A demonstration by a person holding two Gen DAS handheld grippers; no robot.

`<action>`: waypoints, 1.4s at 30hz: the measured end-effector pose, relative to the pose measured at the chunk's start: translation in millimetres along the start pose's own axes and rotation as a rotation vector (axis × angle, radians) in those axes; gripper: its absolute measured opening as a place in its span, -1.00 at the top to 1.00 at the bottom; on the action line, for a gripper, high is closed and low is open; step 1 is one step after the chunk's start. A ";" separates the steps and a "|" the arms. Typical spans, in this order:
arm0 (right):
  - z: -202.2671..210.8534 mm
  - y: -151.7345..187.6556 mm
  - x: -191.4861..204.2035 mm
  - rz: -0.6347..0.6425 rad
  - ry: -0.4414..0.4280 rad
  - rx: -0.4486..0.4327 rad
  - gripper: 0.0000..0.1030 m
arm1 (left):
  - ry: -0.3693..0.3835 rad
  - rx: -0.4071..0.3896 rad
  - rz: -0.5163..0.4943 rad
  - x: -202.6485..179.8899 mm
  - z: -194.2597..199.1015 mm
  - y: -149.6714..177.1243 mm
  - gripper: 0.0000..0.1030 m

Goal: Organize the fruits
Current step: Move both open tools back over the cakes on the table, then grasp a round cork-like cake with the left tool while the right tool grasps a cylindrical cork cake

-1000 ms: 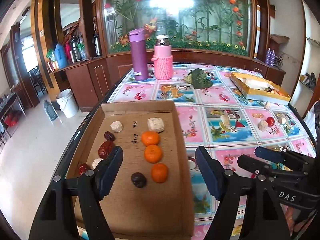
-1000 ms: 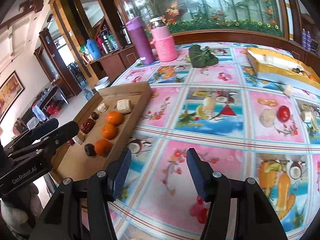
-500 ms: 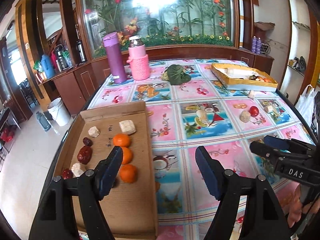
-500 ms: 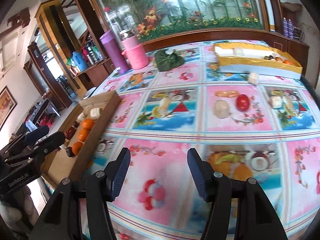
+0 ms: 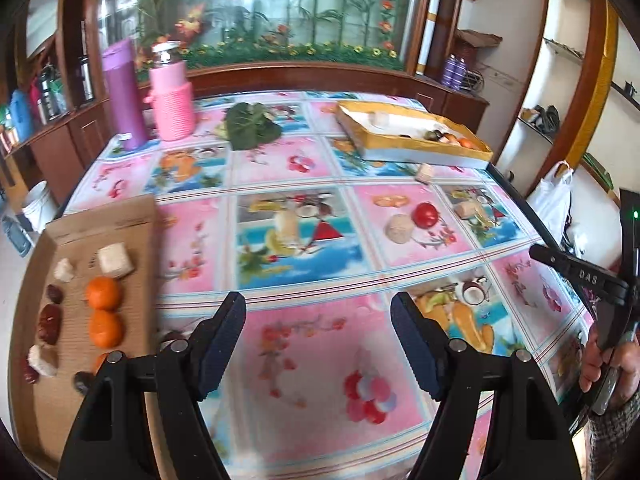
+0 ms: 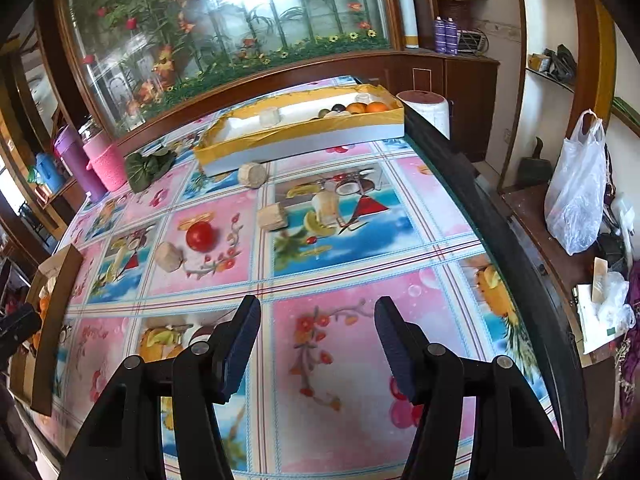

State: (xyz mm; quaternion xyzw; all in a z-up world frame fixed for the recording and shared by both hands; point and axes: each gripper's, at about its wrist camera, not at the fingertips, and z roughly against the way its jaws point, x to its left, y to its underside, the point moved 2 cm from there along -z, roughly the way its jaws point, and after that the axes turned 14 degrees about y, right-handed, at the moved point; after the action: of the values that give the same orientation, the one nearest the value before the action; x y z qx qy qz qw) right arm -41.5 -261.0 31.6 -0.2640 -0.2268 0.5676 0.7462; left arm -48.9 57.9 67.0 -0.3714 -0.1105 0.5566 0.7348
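Observation:
A cardboard tray (image 5: 136, 240) at the left holds oranges (image 5: 103, 293), dark red dates (image 5: 50, 322) and beige blocks (image 5: 115, 260). Loose on the flowered tablecloth lie a red round fruit (image 6: 199, 236), a beige lump (image 6: 169, 256) and two beige blocks (image 6: 273, 216). A yellow-lined box (image 6: 304, 128) at the back holds oranges (image 6: 376, 107) and other pieces. My left gripper (image 5: 318, 320) hangs open over bare cloth, right of the tray. Over the near right part of the table, my right gripper (image 6: 318, 320) is open too, with nothing between its fingers.
A purple flask (image 5: 120, 92), a pink flask (image 5: 172, 96) and a green leafy bundle (image 5: 250, 124) stand at the back left. The table's dark right edge (image 6: 480, 200) borders a side shelf with a white plastic bag (image 6: 576, 184). A hand (image 5: 604, 356) grips the right tool.
Both grippers have swung right across the table. The cardboard tray has slid to the left edge of both views, and the loose fruit and yellow box now lie ahead. Both jaws stay apart.

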 end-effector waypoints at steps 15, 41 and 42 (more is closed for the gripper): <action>-70.5 -55.4 41.1 -0.064 -0.065 0.011 -0.22 | 0.056 0.059 -0.025 -29.6 -112.3 -41.4 -0.43; -58.6 -42.8 72.9 0.014 -0.171 -0.062 -0.22 | 0.141 0.071 -0.003 -18.2 -143.2 -44.8 0.46; -57.9 -41.6 75.8 0.027 -0.174 -0.065 -0.22 | 0.140 0.071 0.012 -14.7 -142.8 -45.4 0.46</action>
State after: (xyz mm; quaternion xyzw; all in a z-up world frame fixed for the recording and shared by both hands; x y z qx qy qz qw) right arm 44.8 -204.7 17.7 -0.2409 -0.3054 0.5906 0.7071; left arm 61.5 -20.4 1.2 -0.3839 -0.0370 0.5374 0.7499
